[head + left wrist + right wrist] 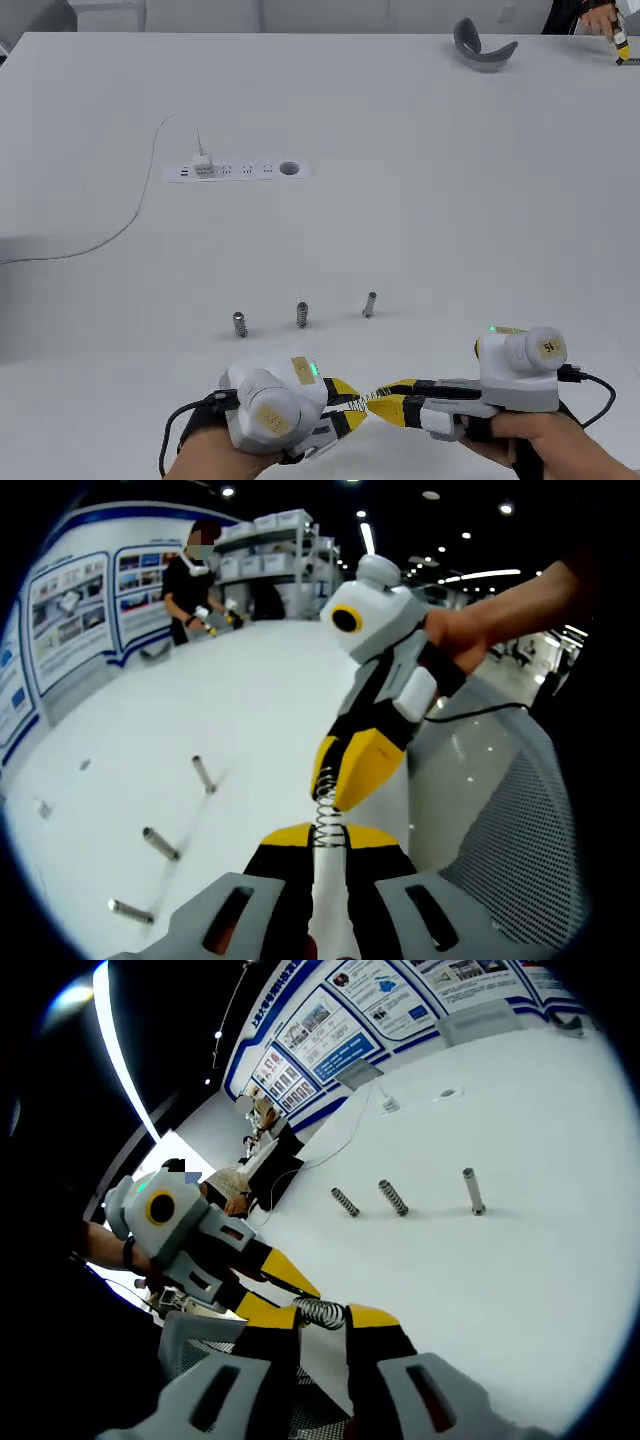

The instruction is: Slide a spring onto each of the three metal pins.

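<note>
Three metal pins stand in a row on the white table. The left pin (pixel 240 323) and the middle pin (pixel 302 314) each carry a spring. The right pin (pixel 370 304) (pixel 472 1191) is bare. Near the table's front edge a small spring (pixel 368 399) (pixel 324 815) (pixel 318 1310) spans between the two grippers. My left gripper (pixel 350 408) (pixel 322 838) is shut on one end of it. My right gripper (pixel 386 398) (pixel 320 1317) grips the other end between its yellow tips. Both grippers hover in front of the pins, tips facing each other.
A white power strip (pixel 235 170) with a plugged cable (pixel 100 235) lies beyond the pins. A grey curved piece (pixel 483 48) sits at the far right. Another person's hand (pixel 605 18) works at the far corner; a person (pixel 195 585) stands across the table.
</note>
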### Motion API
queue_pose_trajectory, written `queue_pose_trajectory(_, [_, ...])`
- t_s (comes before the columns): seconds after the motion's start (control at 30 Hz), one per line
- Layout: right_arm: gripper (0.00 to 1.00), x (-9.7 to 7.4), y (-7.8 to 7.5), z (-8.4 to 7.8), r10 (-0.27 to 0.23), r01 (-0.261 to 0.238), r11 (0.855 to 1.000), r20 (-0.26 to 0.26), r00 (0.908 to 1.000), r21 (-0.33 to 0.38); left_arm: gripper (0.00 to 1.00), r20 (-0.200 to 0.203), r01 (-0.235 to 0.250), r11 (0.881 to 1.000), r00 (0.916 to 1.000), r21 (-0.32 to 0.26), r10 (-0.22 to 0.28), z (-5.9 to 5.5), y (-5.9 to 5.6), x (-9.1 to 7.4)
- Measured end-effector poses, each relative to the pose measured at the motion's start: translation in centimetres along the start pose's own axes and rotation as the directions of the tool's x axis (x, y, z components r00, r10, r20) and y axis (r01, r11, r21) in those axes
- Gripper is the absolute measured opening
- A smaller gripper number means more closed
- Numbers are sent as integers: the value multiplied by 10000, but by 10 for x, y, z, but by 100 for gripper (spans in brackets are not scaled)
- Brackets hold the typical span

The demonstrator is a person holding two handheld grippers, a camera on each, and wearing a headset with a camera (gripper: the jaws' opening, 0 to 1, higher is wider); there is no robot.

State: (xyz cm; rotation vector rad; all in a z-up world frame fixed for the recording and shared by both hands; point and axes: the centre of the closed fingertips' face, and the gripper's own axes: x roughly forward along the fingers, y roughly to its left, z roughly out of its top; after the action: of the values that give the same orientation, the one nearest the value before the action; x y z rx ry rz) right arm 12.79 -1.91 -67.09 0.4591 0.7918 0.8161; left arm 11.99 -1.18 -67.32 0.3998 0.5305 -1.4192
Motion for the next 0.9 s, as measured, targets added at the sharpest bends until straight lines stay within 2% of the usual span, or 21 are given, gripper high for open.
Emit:
queue_pose_trajectory(0.23, [18,1,5,2,255,-256,9995,63,9997,159,10,-8,155,9998,9999,92,-155,2,-4,2])
queue_pose_trajectory(0.37, [16,1,8,0,324,-324,9995,-164,9993,35,10,-19,239,9996,9997,154,-238,3,-6,3])
queue_pose_trajectory(0.6, [13,0,12,2,506,-506,9987,-220,9985,-23,10,18,387,9992,9992,131,-387,4,-6,3])
queue_pose_trajectory(0.67, [13,1,14,2,500,-505,9985,-245,9984,-194,10,20,425,9990,9991,100,-425,4,-6,4])
queue_pose_trajectory(0.77, [13,0,17,2,487,-523,9965,-542,9973,-659,10,83,628,9980,9980,34,-628,4,-7,4])
queue_pose_trajectory(0.9, [13,-2,20,6,477,-574,9908,-811,9956,-1223,10,316,832,9962,9961,-248,-824,9,-7,3])
